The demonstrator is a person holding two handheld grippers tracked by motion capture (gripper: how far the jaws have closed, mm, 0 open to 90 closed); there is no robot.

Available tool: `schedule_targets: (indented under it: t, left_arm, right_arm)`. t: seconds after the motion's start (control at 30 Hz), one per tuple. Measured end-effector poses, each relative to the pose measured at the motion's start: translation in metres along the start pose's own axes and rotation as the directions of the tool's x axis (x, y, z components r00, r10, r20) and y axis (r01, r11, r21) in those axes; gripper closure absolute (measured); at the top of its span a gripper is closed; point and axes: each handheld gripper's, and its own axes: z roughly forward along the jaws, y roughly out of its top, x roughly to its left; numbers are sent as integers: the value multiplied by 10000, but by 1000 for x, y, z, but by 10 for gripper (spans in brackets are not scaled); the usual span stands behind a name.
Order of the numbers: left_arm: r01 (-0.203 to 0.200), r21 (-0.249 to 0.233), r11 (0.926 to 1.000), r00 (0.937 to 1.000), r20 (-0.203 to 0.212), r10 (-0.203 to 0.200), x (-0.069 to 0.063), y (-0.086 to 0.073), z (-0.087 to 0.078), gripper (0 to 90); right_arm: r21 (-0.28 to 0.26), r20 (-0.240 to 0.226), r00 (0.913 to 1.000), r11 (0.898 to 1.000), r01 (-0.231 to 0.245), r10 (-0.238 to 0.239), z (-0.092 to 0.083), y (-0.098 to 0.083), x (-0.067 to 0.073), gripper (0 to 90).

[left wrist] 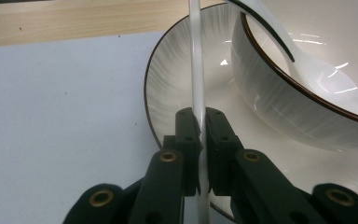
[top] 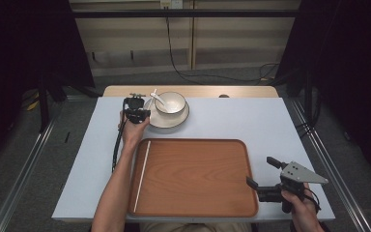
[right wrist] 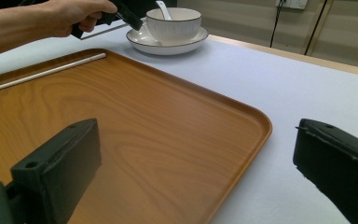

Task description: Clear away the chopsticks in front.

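My left gripper (left wrist: 200, 121) is shut on a thin white chopstick (left wrist: 196, 70), which runs lengthwise between the jaws and reaches over the rim of a white plate (left wrist: 168, 84). In the high view this gripper (top: 136, 104) sits at the plate's (top: 166, 122) left edge. On the plate stands a white bowl (top: 170, 102) with a white spoon (top: 157, 96) in it. A second white chopstick (top: 142, 176) lies along the left side of the wooden tray (top: 193, 179). My right gripper (top: 261, 172) stands open with nothing in it at the tray's right edge.
The tray (right wrist: 121, 116) lies on a pale blue table top (top: 251, 121) with a wooden strip (top: 241, 91) along the far edge. The person's left forearm (top: 118, 183) crosses the table beside the tray's left edge. Bare table lies right of the plate.
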Motion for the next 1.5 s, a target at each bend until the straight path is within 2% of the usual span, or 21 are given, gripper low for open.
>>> schedule_targets:
  t: [0.03, 0.07, 0.13, 0.3, 0.4, 0.47, 0.5, 0.57, 0.6, 0.63, 0.7, 0.73, 0.83, 0.87, 0.93, 1.1, 1.13, 1.3, 1.43, 1.5]
  left_arm:
    - [-78, 15, 10000, 10000, -18, 78, 0, -1, -2, 854]
    - [137, -158, 9998, 9998, -112, -139, -1, -2, -2, 855]
    - [129, -97, 9999, 9999, -49, -129, 2, -3, -6, 855]
    - [97, -363, 9993, 9999, -112, -101, 2, -10, -14, 855]
    - [193, -422, 9989, 9998, 40, -191, 4, -14, -20, 855]
    - [364, -288, 9989, 9993, 77, -362, 6, -18, -24, 854]
    - [446, -290, 9986, 9990, -35, -447, 6, -21, -26, 854]
    - [495, -381, 9980, 9988, 0, -495, 7, -27, -32, 854]
    - [673, -505, 9965, 9977, 22, -673, 6, -30, -35, 855]
    - [630, -469, 9969, 9980, 96, -626, 7, -32, -37, 855]
    - [953, -522, 9941, 9953, 205, -943, 8, -37, -41, 855]
    - [814, -418, 9958, 9967, 81, -811, 9, -38, -44, 854]
    - [1109, -386, 9931, 9938, -58, -1112, 8, -43, -49, 855]
    - [1186, -482, 9918, 9929, 138, -1180, 8, -45, -52, 855]
    - [1282, -566, 9901, 9916, 267, -1269, 6, -48, -56, 855]
    - [934, -643, 9936, 9956, 153, -926, 0, -56, -66, 854]
    - [931, -739, 9929, 9954, 304, -911, -4, -58, -70, 854]
    - [755, -770, 9942, 9968, 328, -731, -12, -63, -76, 855]
    - [857, -882, 9924, 9956, 459, -819, -17, -67, -82, 855]
    - [715, -884, 9935, 9967, 437, -678, -20, -70, -85, 855]
  right_arm:
    - [-4, -11, 10000, 10000, 0, 0, 0, 0, 0, 6]
    - [-2, -12, 10000, 10000, -3, 3, 0, 0, 0, 6]
    - [-8, -38, 10000, 10000, 36, -36, 0, 0, 0, 6]
    - [8, -115, 9999, 10000, 93, -93, 1, 0, 1, 6]
    - [-4, -103, 9999, 10000, 80, -80, 1, 0, 1, 6]
    - [-25, -85, 10000, 10000, 35, -35, 0, 0, 1, 6]
    - [-48, -77, 9999, 10000, 70, -70, 0, 0, 1, 6]
    - [-101, -102, 9999, 9999, 97, -99, -1, 0, 0, 6]
    - [-82, -119, 9999, 9999, 73, -74, -1, 1, 0, 6]
    - [-81, -116, 9999, 9999, 79, -80, -1, 1, 0, 6]
    - [-89, -104, 9999, 9999, 131, -132, -1, 1, 1, 6]
    - [-94, -119, 9999, 9999, 113, -115, -1, 1, 1, 6]
    - [-115, -106, 9998, 9998, 145, -146, -1, 1, 1, 6]
    - [-109, -128, 9998, 9998, 161, -162, -1, 1, 1, 6]
    - [-85, -98, 9998, 9999, 142, -143, -1, 1, 1, 6]
    - [-102, -107, 9998, 9998, 156, -157, -1, 1, 1, 6]
    - [-107, -84, 9998, 9998, 166, -166, -1, 1, 1, 6]
    - [-119, -76, 9999, 9998, 146, -147, -1, 1, 1, 6]
    - [-124, -79, 9999, 9998, 150, -151, -1, 1, 1, 6]
    - [-104, -109, 9998, 9998, 163, -164, -1, 1, 1, 6]
